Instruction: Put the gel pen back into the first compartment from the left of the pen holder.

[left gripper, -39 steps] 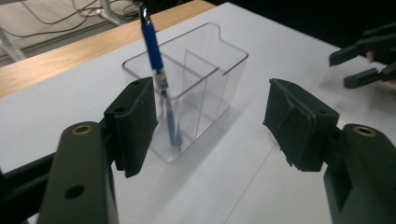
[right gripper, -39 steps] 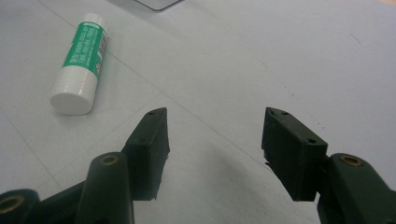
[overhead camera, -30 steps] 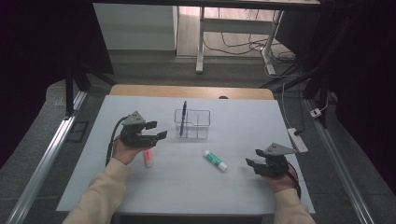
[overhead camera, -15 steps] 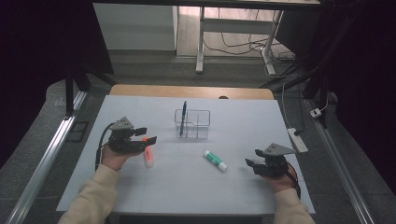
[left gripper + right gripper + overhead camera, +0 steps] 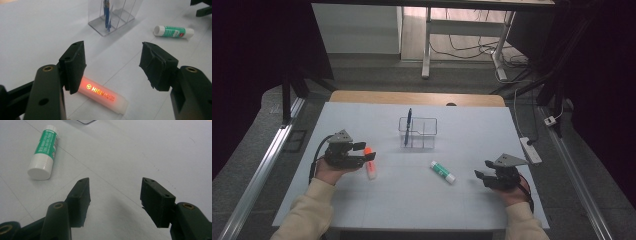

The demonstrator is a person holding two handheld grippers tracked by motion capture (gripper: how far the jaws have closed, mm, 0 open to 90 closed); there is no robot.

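A blue pen (image 5: 409,120) already stands in the clear organizer (image 5: 418,132), while the orange highlighter (image 5: 101,93) lies ungrasped just below the wide-open left hand-held gripper (image 5: 112,62) and the glue stick (image 5: 44,151) lies ahead-left of the equally wide, empty right hand-held gripper (image 5: 115,192) on the bench (image 5: 472,200).

One orange highlighter (image 5: 101,93) lies below the left gripper's (image 5: 112,66) spread fingertips. One green-labelled glue stick (image 5: 43,151) lies just beyond the right gripper's (image 5: 113,202) fingertips. One clear compartmented holder (image 5: 417,132) holds what looks like one blue pen (image 5: 409,121). Two grippers in all.

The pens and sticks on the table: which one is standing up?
The blue pen stands upright in the clear holder. The orange highlighter and the green glue stick lie flat on the table.
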